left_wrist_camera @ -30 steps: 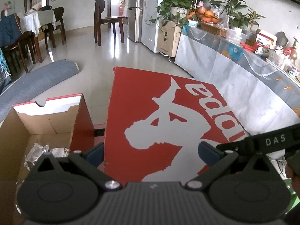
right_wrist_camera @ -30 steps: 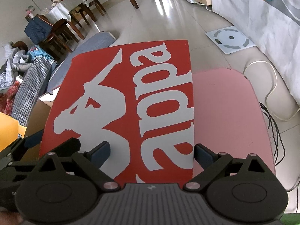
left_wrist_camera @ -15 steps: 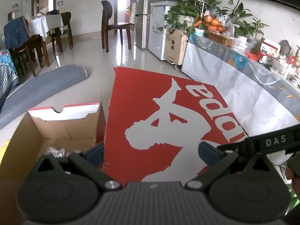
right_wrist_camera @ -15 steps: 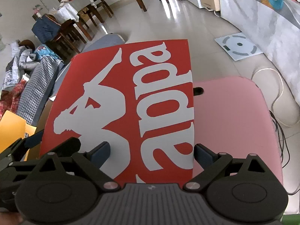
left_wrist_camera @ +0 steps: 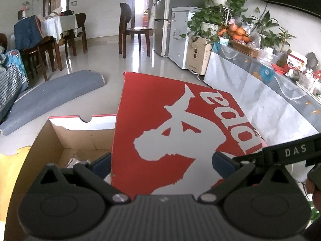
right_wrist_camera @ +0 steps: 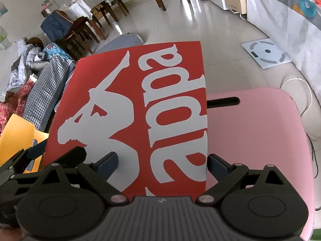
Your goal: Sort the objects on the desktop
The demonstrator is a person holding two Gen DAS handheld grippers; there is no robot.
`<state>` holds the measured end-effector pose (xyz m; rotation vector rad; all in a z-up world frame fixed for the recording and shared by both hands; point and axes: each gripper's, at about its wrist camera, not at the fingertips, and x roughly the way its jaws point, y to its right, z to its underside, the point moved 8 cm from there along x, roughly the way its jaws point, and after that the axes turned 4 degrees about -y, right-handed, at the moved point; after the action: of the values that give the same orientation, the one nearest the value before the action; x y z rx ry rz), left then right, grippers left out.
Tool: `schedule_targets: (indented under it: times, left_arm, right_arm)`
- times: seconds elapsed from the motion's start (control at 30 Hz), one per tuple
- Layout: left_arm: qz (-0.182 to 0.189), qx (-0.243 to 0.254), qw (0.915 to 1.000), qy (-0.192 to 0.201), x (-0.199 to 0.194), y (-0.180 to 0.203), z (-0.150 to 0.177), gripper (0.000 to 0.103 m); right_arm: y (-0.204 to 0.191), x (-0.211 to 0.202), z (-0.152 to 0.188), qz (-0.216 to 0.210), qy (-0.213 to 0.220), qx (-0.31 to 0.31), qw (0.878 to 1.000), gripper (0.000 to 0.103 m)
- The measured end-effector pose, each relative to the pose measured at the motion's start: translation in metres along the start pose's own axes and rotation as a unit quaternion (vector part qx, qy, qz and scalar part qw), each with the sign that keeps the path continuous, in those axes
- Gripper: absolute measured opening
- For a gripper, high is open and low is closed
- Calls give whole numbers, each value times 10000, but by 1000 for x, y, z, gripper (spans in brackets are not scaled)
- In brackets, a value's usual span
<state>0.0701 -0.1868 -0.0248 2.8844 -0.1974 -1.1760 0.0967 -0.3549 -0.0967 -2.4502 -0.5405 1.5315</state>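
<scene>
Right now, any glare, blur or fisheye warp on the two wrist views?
Left wrist: sharp; window glare streaks the floor tiles; fisheye bends the counter and darkens the corners. Right wrist: the red lid is crisp and evenly lit, glare on the floor beyond, edges bowed.

Both tongs [left_wrist_camera: 161, 161] [right_wrist_camera: 162, 163] spread wide, side by side

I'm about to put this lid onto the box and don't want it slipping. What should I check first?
1. Red lid between the left gripper jaws: ok.
2. Lid's right edge at the right gripper jaws: ok.
3. Grip firm on both sides: cannot tell.
4. Cardboard box open on top: ok.
5. Lid lined up over the box: not ok, it sits to the box's right.
6. Box contents below the rim: cannot tell.
</scene>
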Motion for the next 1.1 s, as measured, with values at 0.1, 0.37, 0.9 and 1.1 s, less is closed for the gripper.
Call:
schedule_targets:
  times: [0.1,0.37,0.9,1.1]
  left_arm:
    - [-30,-36,10000,26,-5,-12,-1,102]
    - [-136,-236,9996,47,-14,-53,-2,103]
    - [-238,-622,9978,-40,-22,-134,6,103]
    - [-207,-768,9968,-70,-21,-163,9,103]
  right_arm:
    - [-10,2,0,-25,-10,-18,10000,96]
    - [-46,15,-3,-47,-66,-140,9999,95]
    - [-115,51,-4,-42,-272,-342,9990,95]
    - [-135,66,-2,-24,-359,-338,9988,94]
